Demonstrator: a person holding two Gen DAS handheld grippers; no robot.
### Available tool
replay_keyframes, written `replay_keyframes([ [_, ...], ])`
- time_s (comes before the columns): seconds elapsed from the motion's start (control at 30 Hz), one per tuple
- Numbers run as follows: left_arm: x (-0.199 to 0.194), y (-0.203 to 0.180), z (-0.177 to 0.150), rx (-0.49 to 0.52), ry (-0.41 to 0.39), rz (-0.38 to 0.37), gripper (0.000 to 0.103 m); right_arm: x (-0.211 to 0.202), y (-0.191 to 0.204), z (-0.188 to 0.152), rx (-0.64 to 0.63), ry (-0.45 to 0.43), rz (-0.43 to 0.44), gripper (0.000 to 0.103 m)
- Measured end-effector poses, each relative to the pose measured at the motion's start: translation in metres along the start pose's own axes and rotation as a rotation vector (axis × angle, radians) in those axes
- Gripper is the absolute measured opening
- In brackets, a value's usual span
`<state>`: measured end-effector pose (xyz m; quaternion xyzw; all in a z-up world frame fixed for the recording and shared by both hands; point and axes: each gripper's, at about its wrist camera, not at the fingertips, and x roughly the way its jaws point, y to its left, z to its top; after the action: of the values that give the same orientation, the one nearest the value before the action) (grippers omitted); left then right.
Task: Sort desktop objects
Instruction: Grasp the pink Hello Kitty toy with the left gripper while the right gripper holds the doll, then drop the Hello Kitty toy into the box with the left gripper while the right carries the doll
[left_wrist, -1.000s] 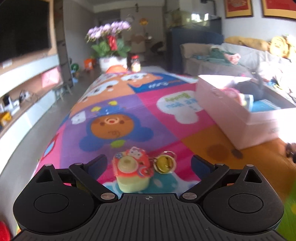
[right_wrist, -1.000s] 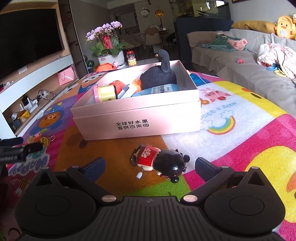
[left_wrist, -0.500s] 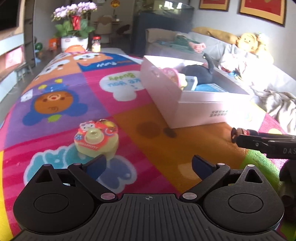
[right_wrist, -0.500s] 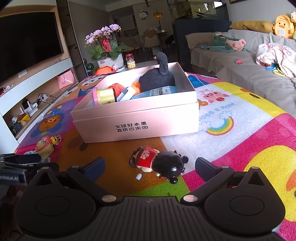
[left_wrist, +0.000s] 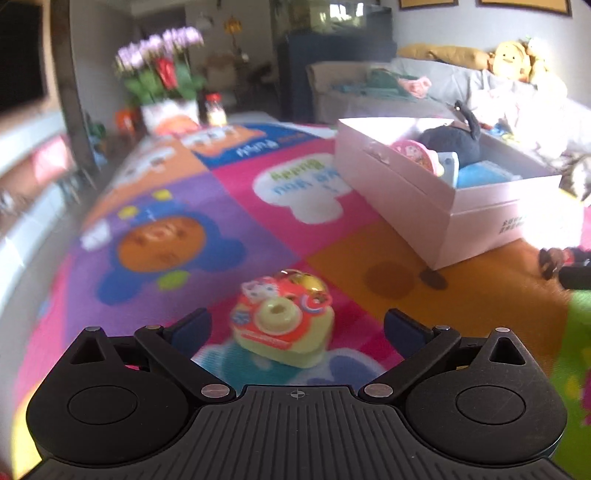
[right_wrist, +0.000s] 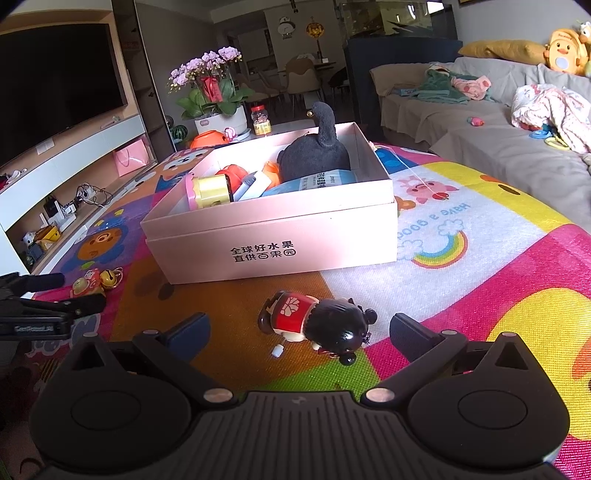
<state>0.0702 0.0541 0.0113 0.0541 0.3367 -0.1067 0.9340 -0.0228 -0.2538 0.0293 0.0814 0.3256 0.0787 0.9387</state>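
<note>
Both grippers, jaws wide, straddle targets: left gripper (left_wrist: 295, 328) frames toy camera (left_wrist: 282, 323), right gripper (right_wrist: 297, 332) frames doll (right_wrist: 317, 325), for boxing.

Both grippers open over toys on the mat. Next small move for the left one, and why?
Probably ease the left gripper forward and down until its fingers flank the toy camera, then close. Its jaws stand wide open, and the toy sits on the mat centred between them but just ahead of the tips. The pink box lies to the right.
</note>
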Motion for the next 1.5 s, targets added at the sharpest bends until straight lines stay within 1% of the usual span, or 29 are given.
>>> replay_keyframes([
  [0.07, -0.001, -0.003, -0.001, -0.023, -0.003, -0.050, 0.103, 0.000, 0.000, 0.000, 0.003, 0.000, 0.002, 0.103],
  [0.13, -0.004, -0.015, -0.007, 0.009, 0.007, -0.114, 0.103, 0.000, 0.000, 0.000, 0.000, 0.001, 0.005, 0.103],
  [0.2, -0.012, -0.028, -0.012, 0.048, -0.007, -0.141, 0.103, 0.000, 0.001, -0.001, -0.001, 0.000, 0.005, 0.103],
  [0.27, -0.017, -0.038, -0.018, 0.042, 0.004, -0.168, 0.103, 0.000, 0.001, 0.000, 0.001, -0.001, -0.002, 0.103],
  [0.3, -0.019, -0.043, -0.020, 0.037, 0.006, -0.159, 0.103, 0.001, 0.001, 0.000, 0.001, 0.002, -0.010, 0.103],
  [0.33, -0.023, -0.047, -0.023, 0.032, -0.005, -0.127, 0.103, 0.002, 0.001, 0.001, 0.001, 0.010, -0.019, 0.103],
  [0.43, -0.033, -0.053, -0.029, 0.024, -0.073, -0.030, 0.103, 0.009, 0.003, 0.003, 0.008, 0.039, -0.067, 0.102],
  [0.5, -0.035, -0.050, -0.029, -0.007, -0.084, -0.005, 0.103, 0.011, 0.008, 0.004, -0.010, 0.040, -0.086, 0.099],
  [0.53, -0.035, -0.048, -0.029, -0.026, -0.082, -0.001, 0.103, 0.012, 0.011, 0.005, -0.028, 0.040, -0.091, 0.091],
  [0.57, -0.035, -0.045, -0.028, -0.043, -0.077, 0.003, 0.103, 0.013, 0.015, 0.005, -0.053, 0.041, -0.101, 0.081],
  [0.63, -0.033, -0.040, -0.026, -0.080, -0.063, 0.025, 0.103, 0.014, 0.022, 0.005, -0.100, 0.037, -0.115, 0.070],
  [0.7, -0.031, -0.035, -0.023, -0.126, -0.046, 0.027, 0.103, 0.007, 0.024, 0.006, -0.098, 0.022, -0.091, 0.070],
  [0.77, -0.024, -0.032, -0.018, -0.186, -0.019, -0.007, 0.103, -0.001, 0.026, 0.006, -0.103, 0.004, -0.064, 0.070],
  [0.83, -0.015, -0.034, -0.010, -0.211, 0.012, -0.013, 0.103, -0.011, 0.031, 0.004, -0.125, -0.013, -0.051, 0.070],
  [0.93, -0.001, -0.047, 0.001, -0.151, 0.006, 0.057, 0.103, -0.026, 0.038, 0.003, -0.165, -0.031, -0.012, 0.070],
  [1.0, 0.006, -0.053, 0.006, -0.117, 0.004, 0.093, 0.100, -0.035, 0.040, 0.003, -0.185, -0.042, 0.017, 0.070],
  [1.03, 0.010, -0.056, 0.008, -0.099, 0.005, 0.118, 0.090, -0.039, 0.041, 0.002, -0.194, -0.046, 0.028, 0.070],
  [1.07, 0.012, -0.057, 0.008, -0.088, 0.010, 0.132, 0.076, -0.043, 0.041, 0.002, -0.201, -0.049, 0.036, 0.070],
  [1.1, 0.013, -0.056, 0.008, -0.088, 0.013, 0.138, 0.075, -0.047, 0.041, 0.001, -0.208, -0.051, 0.042, 0.070],
  [1.13, 0.011, -0.055, 0.007, -0.091, 0.010, 0.132, 0.070, -0.050, 0.040, 0.001, -0.214, -0.053, 0.045, 0.070],
  [1.27, -0.004, -0.059, -0.003, -0.044, 0.001, 0.134, 0.069, -0.062, 0.035, -0.002, -0.225, -0.052, 0.047, 0.070],
  [1.4, -0.040, -0.068, -0.027, 0.007, 0.007, 0.088, 0.069, -0.078, 0.026, -0.003, -0.260, -0.030, 0.061, 0.070],
  [1.47, -0.061, -0.073, -0.032, 0.011, 0.001, 0.060, 0.069, -0.092, 0.021, 0.000, -0.278, -0.043, 0.062, 0.070],
  [1.5, -0.073, -0.075, -0.031, 0.016, -0.018, 0.045, 0.069, -0.101, 0.019, 0.003, -0.286, -0.061, 0.061, 0.070],
])
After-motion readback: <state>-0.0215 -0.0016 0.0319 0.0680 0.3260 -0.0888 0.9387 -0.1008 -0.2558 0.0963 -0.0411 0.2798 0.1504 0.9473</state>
